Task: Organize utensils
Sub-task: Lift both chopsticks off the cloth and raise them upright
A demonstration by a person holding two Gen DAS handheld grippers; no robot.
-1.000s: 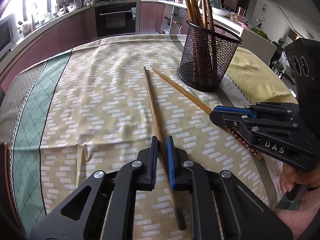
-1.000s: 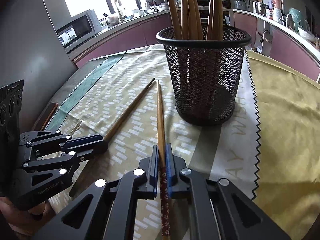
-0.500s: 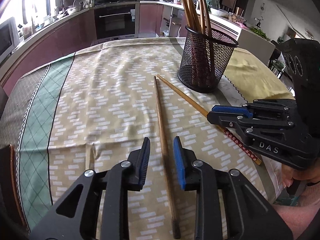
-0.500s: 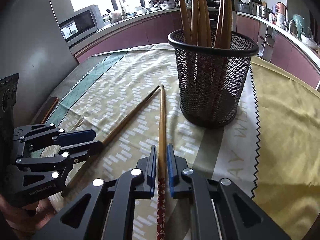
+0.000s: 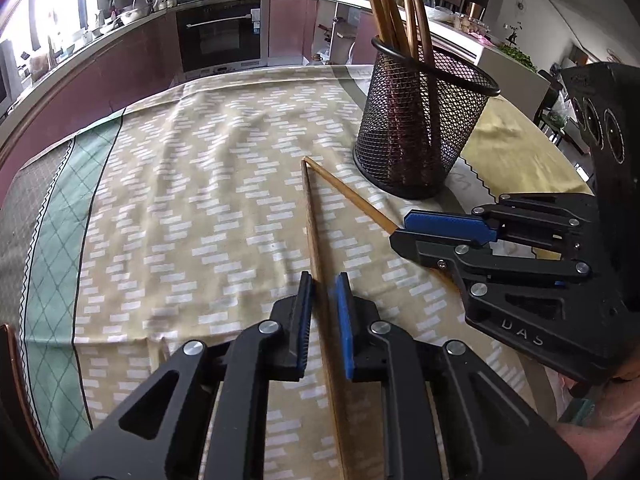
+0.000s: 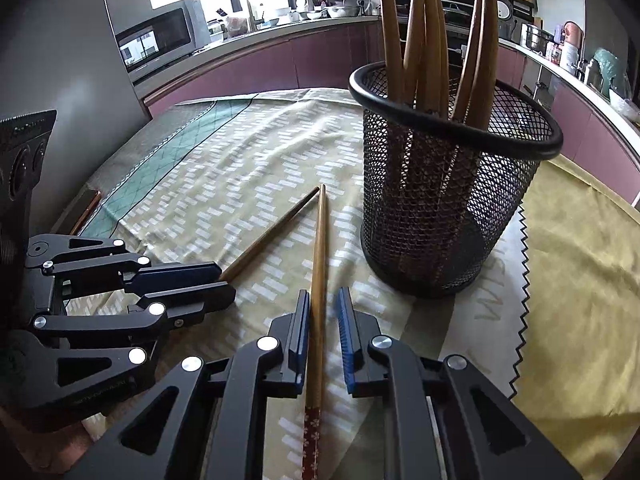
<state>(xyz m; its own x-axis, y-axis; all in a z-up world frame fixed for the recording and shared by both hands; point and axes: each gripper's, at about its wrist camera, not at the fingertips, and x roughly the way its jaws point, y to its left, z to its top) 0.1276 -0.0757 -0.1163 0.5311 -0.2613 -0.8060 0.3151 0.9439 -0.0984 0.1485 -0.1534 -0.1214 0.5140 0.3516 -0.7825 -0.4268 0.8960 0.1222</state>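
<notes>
Two chopsticks lie on the tablecloth with their thin tips touching. The dark brown chopstick [image 5: 312, 224] runs between the pads of my left gripper [image 5: 324, 300], which is open around it. The lighter chopstick [image 6: 319, 256], with a red flowered end, lies between the pads of my right gripper [image 6: 323, 320], also open, its left pad close against the stick. A black mesh holder [image 6: 448, 200] with several wooden utensils stands just right of the tips; it also shows in the left wrist view [image 5: 420, 120]. The right gripper [image 5: 404, 232] appears in the left wrist view, and the left gripper [image 6: 224, 284] in the right wrist view.
A patterned beige and green tablecloth [image 5: 192, 208] covers the round table. A plain yellow cloth [image 6: 580, 280] with a zigzag edge lies to the right of the holder. Kitchen counters, an oven [image 5: 220, 36] and a microwave [image 6: 160, 44] stand behind the table.
Both grippers have let go of their chopsticks: the left opened first, the right opened last. Both chopsticks now lie on the cloth, and the grippers sit closer to the holder.
</notes>
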